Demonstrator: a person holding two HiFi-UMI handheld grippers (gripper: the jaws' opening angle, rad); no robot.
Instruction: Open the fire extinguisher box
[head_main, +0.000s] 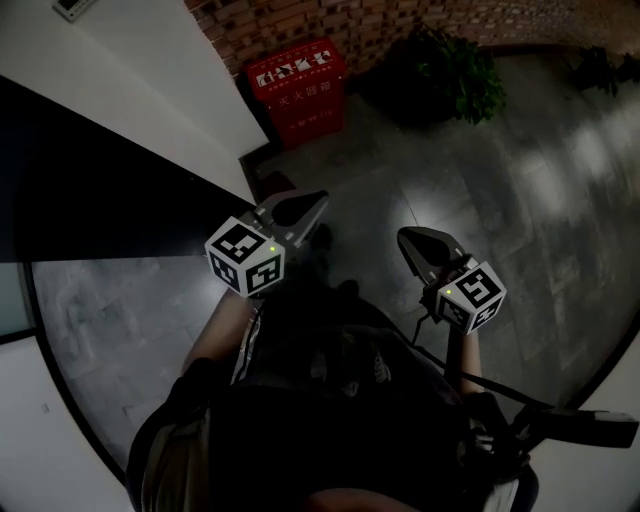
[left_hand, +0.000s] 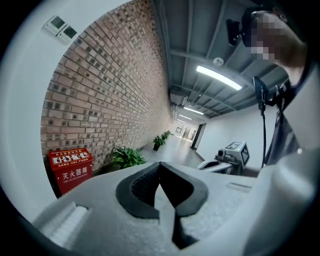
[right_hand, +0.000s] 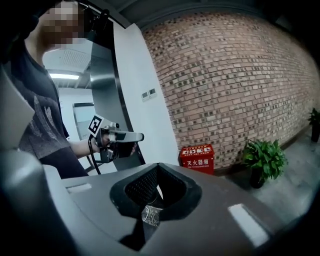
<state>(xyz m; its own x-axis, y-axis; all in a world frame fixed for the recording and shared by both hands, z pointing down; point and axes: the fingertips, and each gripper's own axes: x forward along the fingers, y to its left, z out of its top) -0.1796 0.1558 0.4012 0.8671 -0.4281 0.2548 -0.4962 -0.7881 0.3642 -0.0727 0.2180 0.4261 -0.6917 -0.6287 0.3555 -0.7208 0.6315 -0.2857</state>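
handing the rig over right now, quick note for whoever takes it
Left gripper: jaws together, nothing in them.
Right gripper: jaws together, empty too.
Fire extinguisher box: red, on the floor against the brick wall, potted plant beside it. It looks closed and stands well ahead of both grippers.
Done: nothing on the box yet.
Left: get up to the box and open it.

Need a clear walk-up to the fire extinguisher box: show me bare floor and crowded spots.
Bare tiled floor runs between the white wall on the left and the potted plant, up to the fire extinguisher box. More bare floor spreads to the right, below the plant. Crowded along the foot of the brick wall, where box and plant stand.
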